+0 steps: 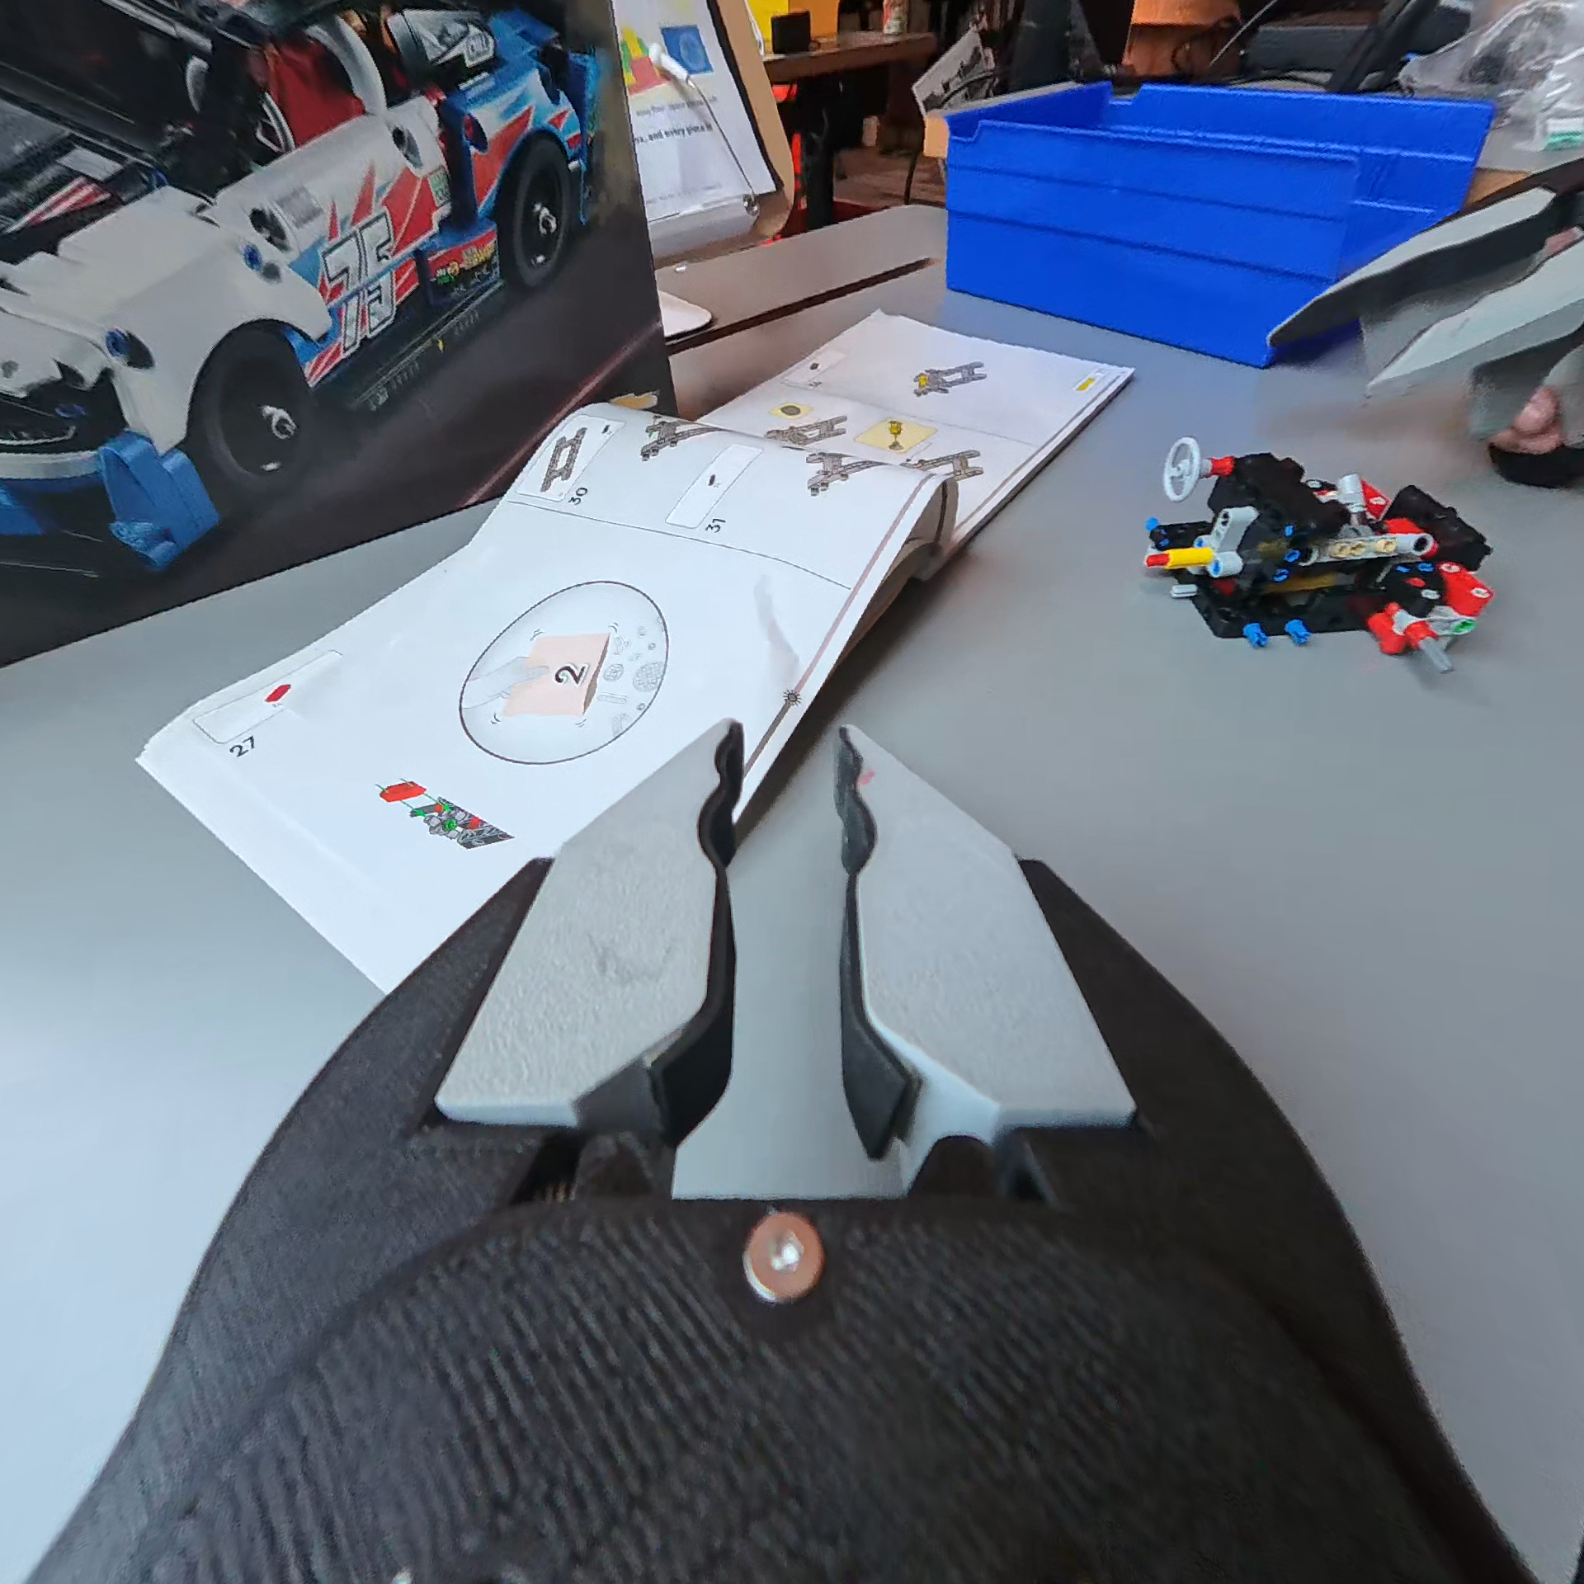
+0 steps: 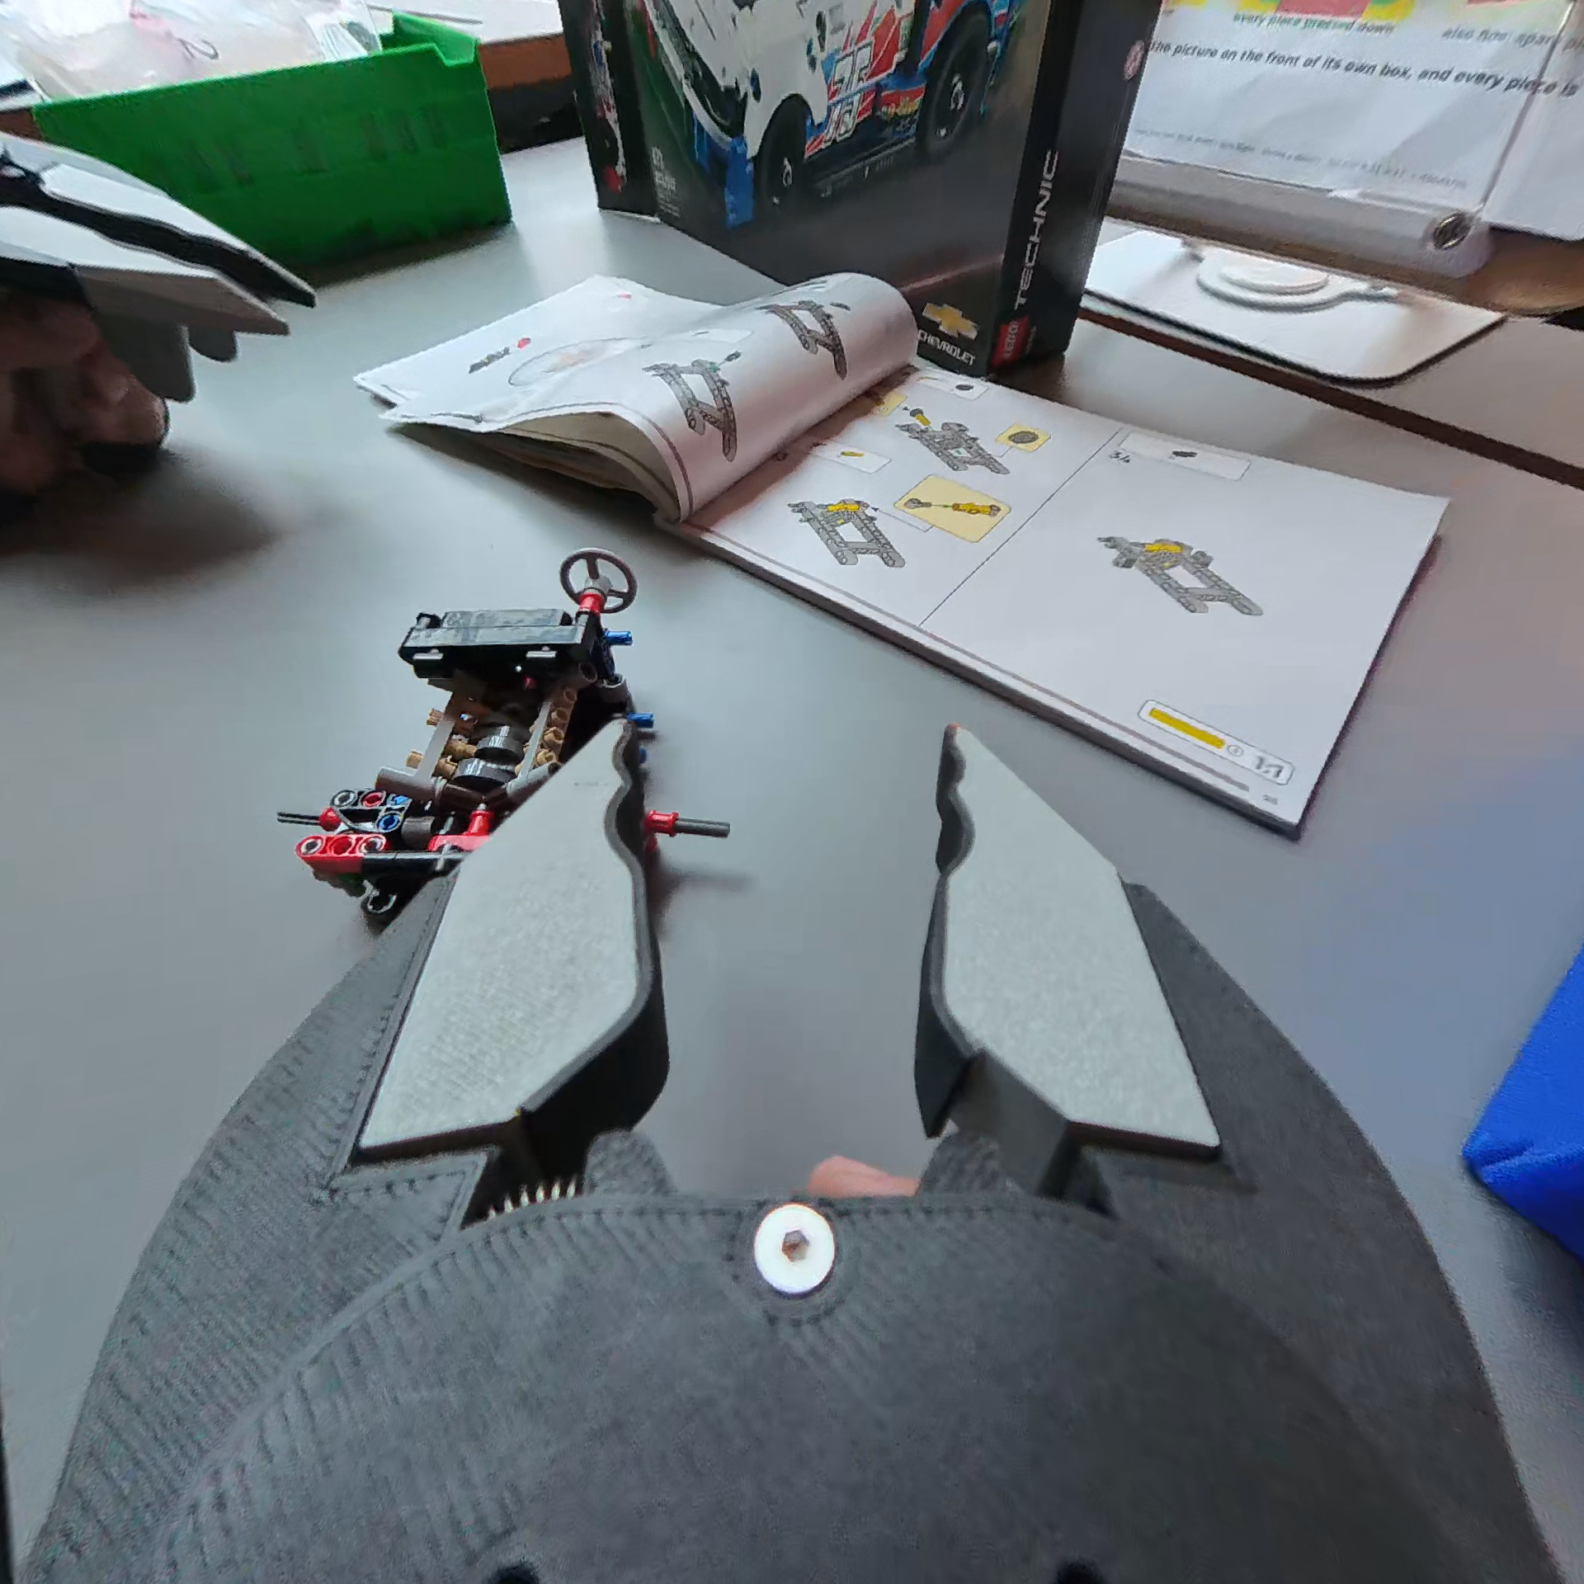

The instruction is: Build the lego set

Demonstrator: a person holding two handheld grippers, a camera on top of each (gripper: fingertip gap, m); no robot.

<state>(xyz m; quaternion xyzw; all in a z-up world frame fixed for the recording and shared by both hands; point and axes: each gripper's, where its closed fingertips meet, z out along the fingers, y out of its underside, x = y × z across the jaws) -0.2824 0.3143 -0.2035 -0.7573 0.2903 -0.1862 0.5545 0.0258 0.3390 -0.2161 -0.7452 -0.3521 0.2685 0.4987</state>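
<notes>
Left gripper: jaws apart by a narrow gap, nothing between them, tips hanging over the lower edge of the open instruction booklet on the grey worktop. Right gripper: jaws wide apart, empty, held low over bare worktop; its left finger overlaps the near corner of the partly built lego chassis in this view, though contact cannot be judged from here. Chassis lies flat on the worktop, black and red with blue pins, grey steering wheel standing up at its far end, a dark axle sticking out to one side near the finger. In the left wrist view the same chassis sits well to the right of the booklet, apart from it. Booklet lies open just beyond the chassis, pages curled up at the spine, build steps printed on both sides. Behind the booklet stands the set's box, dark, with a white, blue and red race car pictured. Blue bin at the far right of the worktop; green bin far left. A printed sheet in a clear stand sits beside the box.
</notes>
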